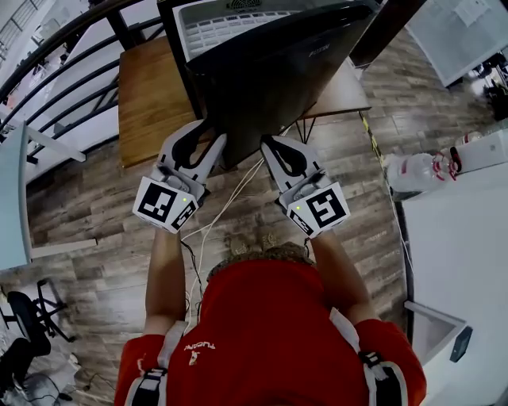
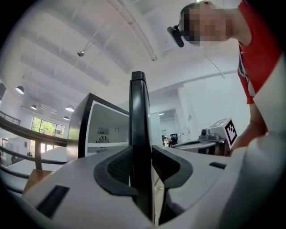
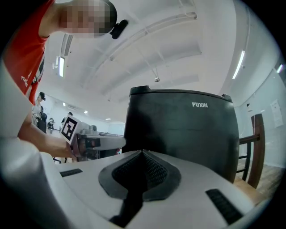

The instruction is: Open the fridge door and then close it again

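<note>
A small black fridge [image 1: 230, 24] stands on a wooden table [image 1: 151, 103] with its black door [image 1: 278, 71] swung out toward me. My left gripper [image 1: 210, 133] is at the door's left edge. In the left gripper view that edge [image 2: 138, 116] runs upright between the jaws, both pads touch it, and the gripper [image 2: 142, 156] is shut on it. The white cabinet front [image 2: 103, 129] shows to the left of the door edge. My right gripper [image 1: 268, 143] is shut with nothing in it, pointing at the door's front face [image 3: 178, 129]. Its own view shows the pads [image 3: 142, 153] pressed together.
A dark railing [image 1: 63, 87] runs along the left. Cables [image 1: 214, 222] trail over the wooden floor under the table. A white counter [image 1: 460, 238] with a bottle [image 1: 417, 170] stands at the right. An office chair [image 1: 24, 317] sits at the lower left.
</note>
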Motion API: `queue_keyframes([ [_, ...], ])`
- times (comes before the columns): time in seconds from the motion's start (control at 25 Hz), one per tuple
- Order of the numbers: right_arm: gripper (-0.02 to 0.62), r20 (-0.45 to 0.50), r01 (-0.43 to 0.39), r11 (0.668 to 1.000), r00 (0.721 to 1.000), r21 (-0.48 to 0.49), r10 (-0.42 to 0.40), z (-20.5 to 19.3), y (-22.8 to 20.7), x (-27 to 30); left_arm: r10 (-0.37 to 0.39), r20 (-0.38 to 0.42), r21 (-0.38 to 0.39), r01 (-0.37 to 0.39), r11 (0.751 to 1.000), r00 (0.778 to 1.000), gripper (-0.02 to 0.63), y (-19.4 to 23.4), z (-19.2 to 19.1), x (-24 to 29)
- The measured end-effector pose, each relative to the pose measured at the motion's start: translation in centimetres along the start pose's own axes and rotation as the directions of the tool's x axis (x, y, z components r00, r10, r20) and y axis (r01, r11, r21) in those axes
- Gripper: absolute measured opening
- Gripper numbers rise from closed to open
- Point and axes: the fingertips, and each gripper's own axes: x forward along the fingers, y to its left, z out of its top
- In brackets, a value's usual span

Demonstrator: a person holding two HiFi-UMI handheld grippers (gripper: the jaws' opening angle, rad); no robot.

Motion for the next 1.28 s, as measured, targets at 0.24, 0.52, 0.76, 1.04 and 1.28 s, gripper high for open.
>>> queue_keyframes([
  [0.24, 0.026, 0.001, 0.030, 1.000, 1.000, -0.003, -0.030, 0.0, 0.2, -2.5, -0.043, 0.002, 0.003, 0.043, 0.999, 0.999, 0.130, -3.5, 0.1, 0.0],
  [0.52, 0.026, 0.013, 0.049, 0.999, 0.999, -0.002, -0.049, 0.6, 0.1, -4.3, -0.081, -0.004, 0.008, 0.081, 0.997, 0.997, 0.126, -6.7, 0.4, -0.1],
  [0.76, 0.026, 0.024, 0.060, 0.998, 0.998, 0.004, -0.060, 0.6, 0.1, -7.5, -0.100, -0.010, 0.021, 0.100, 0.995, 0.995, 0.123, -10.6, 0.4, -0.1],
  [1.04, 0.026, 0.011, 0.049, 0.999, 0.999, 0.006, -0.050, 0.3, 0.0, -12.8, -0.090, -0.017, 0.024, 0.090, 0.996, 0.996, 0.117, -15.3, 0.5, 0.6],
  [1.28, 0.026, -0.001, 0.031, 0.999, 1.000, 0.008, -0.031, 0.6, 0.5, -17.4, -0.076, -0.018, 0.009, 0.077, 0.997, 0.997, 0.109, -19.5, 0.7, 1.9],
])
